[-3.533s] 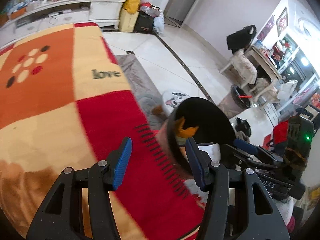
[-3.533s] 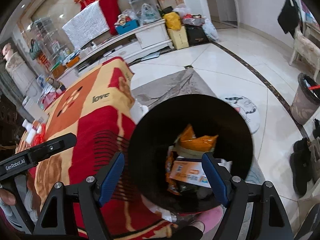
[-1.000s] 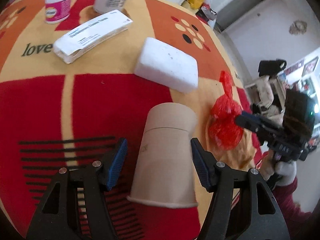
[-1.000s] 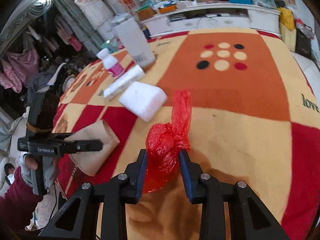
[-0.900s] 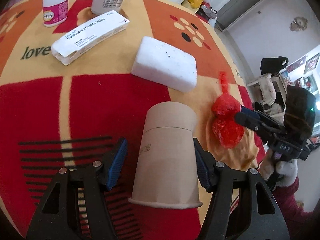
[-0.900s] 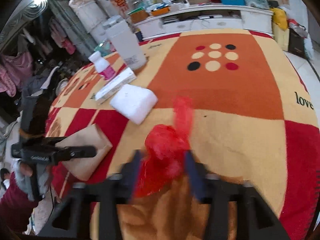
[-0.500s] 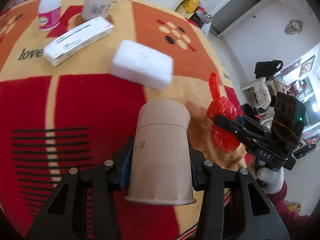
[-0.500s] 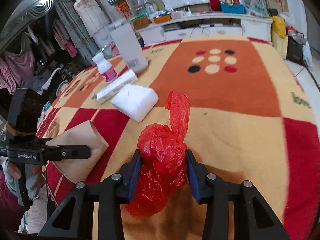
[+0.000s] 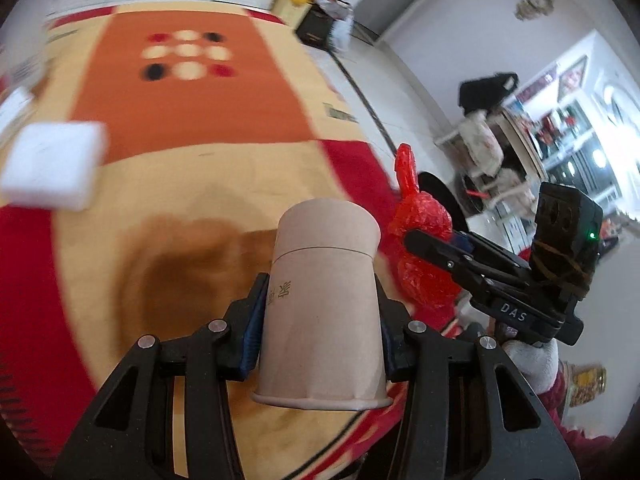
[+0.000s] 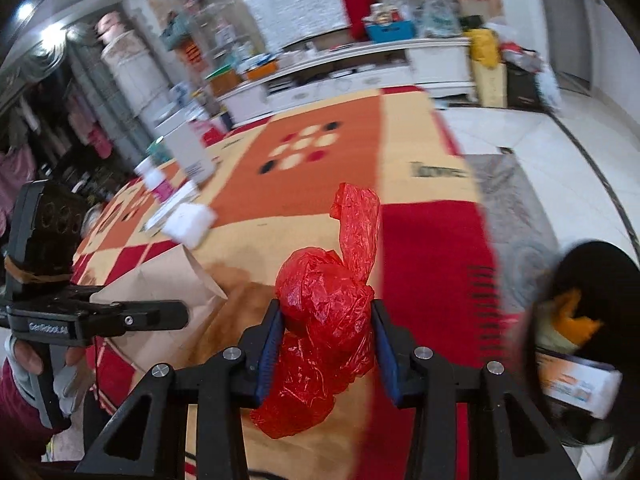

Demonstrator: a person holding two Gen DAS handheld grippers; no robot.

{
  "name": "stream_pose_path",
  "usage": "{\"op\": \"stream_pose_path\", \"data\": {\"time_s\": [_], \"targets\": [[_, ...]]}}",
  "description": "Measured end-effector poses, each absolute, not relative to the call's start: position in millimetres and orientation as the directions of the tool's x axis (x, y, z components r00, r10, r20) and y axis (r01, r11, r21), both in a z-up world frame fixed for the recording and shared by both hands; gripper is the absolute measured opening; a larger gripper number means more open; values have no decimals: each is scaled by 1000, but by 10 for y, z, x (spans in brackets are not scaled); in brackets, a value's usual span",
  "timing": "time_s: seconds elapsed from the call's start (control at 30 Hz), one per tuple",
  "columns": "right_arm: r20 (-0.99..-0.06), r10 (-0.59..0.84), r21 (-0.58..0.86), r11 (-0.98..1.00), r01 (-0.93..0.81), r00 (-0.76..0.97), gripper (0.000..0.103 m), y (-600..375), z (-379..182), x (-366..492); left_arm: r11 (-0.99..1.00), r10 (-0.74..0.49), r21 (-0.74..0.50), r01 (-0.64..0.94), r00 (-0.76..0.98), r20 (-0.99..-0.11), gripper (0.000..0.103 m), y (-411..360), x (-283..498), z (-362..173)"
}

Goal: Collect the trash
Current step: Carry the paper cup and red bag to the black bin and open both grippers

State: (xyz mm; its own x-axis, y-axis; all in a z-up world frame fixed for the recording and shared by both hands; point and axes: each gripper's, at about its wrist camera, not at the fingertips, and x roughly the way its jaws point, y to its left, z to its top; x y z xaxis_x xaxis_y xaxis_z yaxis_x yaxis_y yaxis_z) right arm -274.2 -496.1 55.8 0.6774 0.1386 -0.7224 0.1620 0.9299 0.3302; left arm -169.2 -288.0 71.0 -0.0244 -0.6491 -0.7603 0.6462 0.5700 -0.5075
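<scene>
Red crinkled plastic bag [image 10: 326, 316] is pinched by the right gripper [image 10: 326, 344] at frame centre; the left gripper [image 9: 318, 332] clamps a smooth paper cup [image 9: 322, 308] above the blanket [image 9: 192, 184] edge, black bin [image 10: 592, 320] at lower right.

A matt, smooth brown paper cup [image 9: 320, 308] with a rolled rim is seen. A thin, crinkled, glossy red plastic bag [image 10: 326, 328] is shown. The blanket [image 9: 180, 120] is made of soft, fuzzy matt cloth. A white block [image 9: 52, 166] appears foamy and matt. The floor [image 10: 560, 152] is laid with glossy tiles.
</scene>
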Motion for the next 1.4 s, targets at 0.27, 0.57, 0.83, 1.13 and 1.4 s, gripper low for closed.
{"op": "stream_pose_path", "data": {"time_s": [0.27, 0.57, 0.83, 1.13, 1.4], "targets": [[-705, 27, 341, 889, 306, 708, 41, -5717, 624, -3295, 483, -647, -486, 729, -77, -759, 44, -3780, -2039, 805], [-706, -81, 336, 836, 433, 703, 41, -6327, 641, -3825, 416, -643, -479, 773, -122, -756, 44, -4625, -2307, 808], [-711, -126, 337, 802, 493, 692, 41, -6625, 603, -4076, 407, -632, -488, 772, -148, -761, 44, -5080, -2392, 682], [-718, -131, 349, 783, 515, 684, 41, -6730, 508, -4082, 423, -634, -508, 751, -155, -758, 44, -5318, -2415, 529], [-728, -132, 355, 768, 534, 673, 41, -6834, 403, -4033, 437, -635, -512, 740, -150, -758, 45, -5456, -2421, 431]]}}
